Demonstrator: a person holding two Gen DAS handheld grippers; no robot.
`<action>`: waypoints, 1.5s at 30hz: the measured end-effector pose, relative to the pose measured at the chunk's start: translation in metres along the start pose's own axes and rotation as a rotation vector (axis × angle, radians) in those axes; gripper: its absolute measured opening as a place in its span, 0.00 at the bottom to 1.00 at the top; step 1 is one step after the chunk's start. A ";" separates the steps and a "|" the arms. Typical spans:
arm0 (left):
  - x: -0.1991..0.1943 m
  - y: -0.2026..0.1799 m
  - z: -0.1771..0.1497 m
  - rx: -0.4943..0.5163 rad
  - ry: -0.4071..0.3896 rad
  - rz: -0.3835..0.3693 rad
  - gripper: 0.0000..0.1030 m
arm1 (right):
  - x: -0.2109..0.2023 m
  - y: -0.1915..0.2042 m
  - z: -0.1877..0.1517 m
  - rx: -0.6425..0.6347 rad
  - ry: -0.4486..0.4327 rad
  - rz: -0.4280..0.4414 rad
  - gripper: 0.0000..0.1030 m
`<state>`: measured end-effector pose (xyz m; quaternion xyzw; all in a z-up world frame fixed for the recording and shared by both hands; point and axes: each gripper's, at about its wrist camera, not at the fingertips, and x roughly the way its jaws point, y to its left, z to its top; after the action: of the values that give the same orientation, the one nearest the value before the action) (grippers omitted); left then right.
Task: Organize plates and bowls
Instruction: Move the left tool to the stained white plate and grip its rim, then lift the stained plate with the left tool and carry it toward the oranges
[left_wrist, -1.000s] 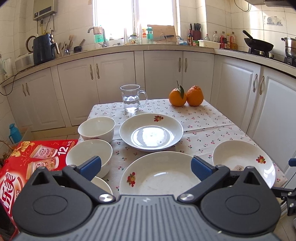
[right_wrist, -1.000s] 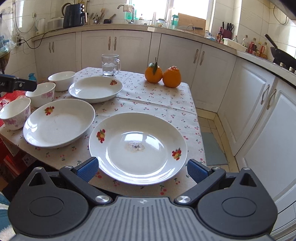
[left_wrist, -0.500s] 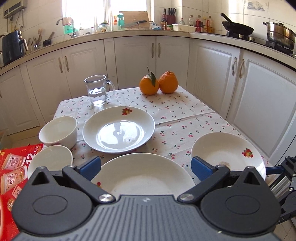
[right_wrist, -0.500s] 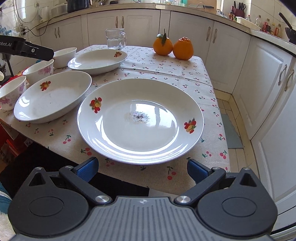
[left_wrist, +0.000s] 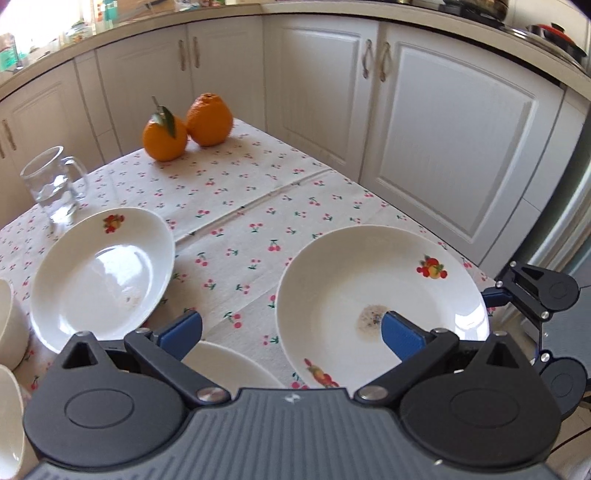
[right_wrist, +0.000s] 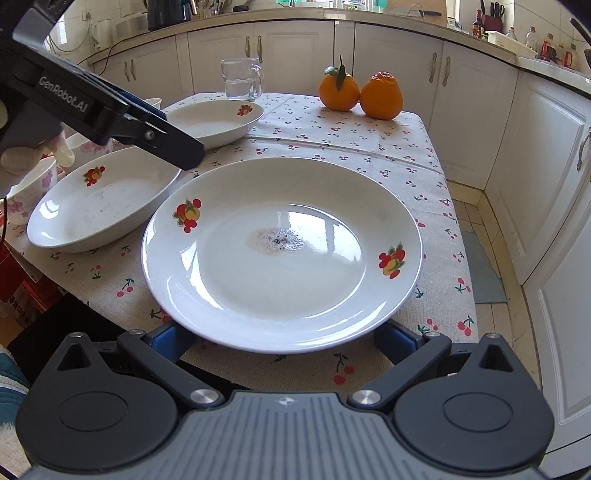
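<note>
At the desk's (right_wrist: 424, 147) near edge, my right claw (right_wrist: 280, 341) gapes wide, level beneath the flat front plate's (right_wrist: 280, 251) rim; my left claw (left_wrist: 291, 330) hovers released above.

The plate (right_wrist: 280, 254) hides the right tongs' (right_wrist: 282, 341) blue fingertips (right_wrist: 168, 339).

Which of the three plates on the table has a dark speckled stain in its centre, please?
The nearest plate, right before the right gripper. The plate on its left and the far plate show no such stain.
</note>
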<state>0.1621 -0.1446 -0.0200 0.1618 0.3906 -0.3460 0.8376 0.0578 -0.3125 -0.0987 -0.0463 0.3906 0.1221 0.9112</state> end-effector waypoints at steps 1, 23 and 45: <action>0.005 -0.002 0.003 0.020 0.012 -0.019 0.99 | -0.001 0.000 -0.002 -0.003 -0.014 0.001 1.00; 0.092 -0.008 0.044 0.176 0.268 -0.252 0.92 | -0.003 -0.005 -0.009 -0.024 -0.070 0.029 1.00; 0.099 0.002 0.055 0.163 0.277 -0.277 0.80 | -0.002 -0.010 0.004 -0.040 -0.028 0.057 0.96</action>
<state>0.2381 -0.2177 -0.0607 0.2197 0.4911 -0.4627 0.7046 0.0621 -0.3219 -0.0948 -0.0517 0.3765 0.1563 0.9117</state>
